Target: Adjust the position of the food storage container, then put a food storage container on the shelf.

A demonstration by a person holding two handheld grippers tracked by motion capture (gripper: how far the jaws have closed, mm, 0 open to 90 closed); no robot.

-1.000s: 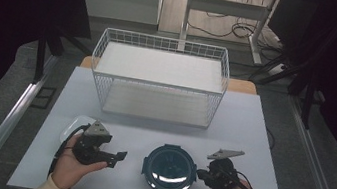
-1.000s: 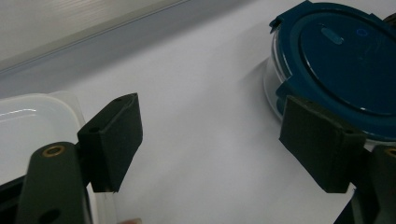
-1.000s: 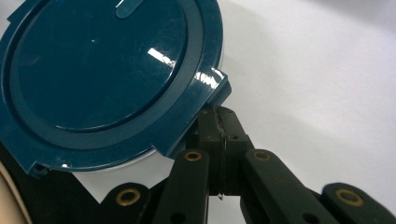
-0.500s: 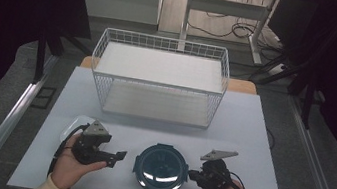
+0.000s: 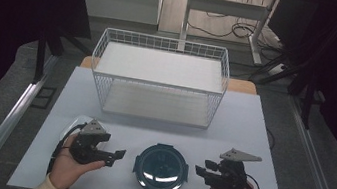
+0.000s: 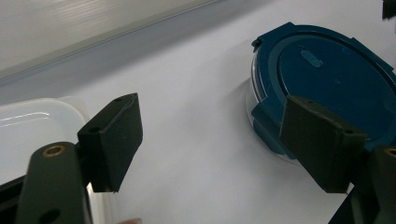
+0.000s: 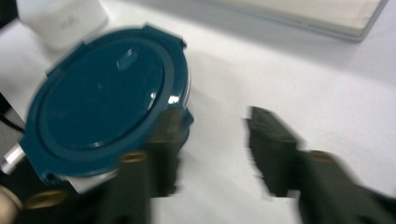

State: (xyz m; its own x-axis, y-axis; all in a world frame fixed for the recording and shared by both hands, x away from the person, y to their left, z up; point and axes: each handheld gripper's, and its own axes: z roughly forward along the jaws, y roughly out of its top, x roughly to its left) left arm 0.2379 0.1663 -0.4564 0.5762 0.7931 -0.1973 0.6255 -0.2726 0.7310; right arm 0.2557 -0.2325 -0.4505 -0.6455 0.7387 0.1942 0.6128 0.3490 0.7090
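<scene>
A white wire-mesh basket [image 5: 158,80] stands at the far side of the pale grey table [image 5: 247,131], with black cables [image 5: 231,30] lying on the floor beyond.

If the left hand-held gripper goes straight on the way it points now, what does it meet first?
Probably the round blue-lidded container: the left hand-held gripper points right at its side, jaws open, bare table between. Its height above the table is unclear.
</scene>
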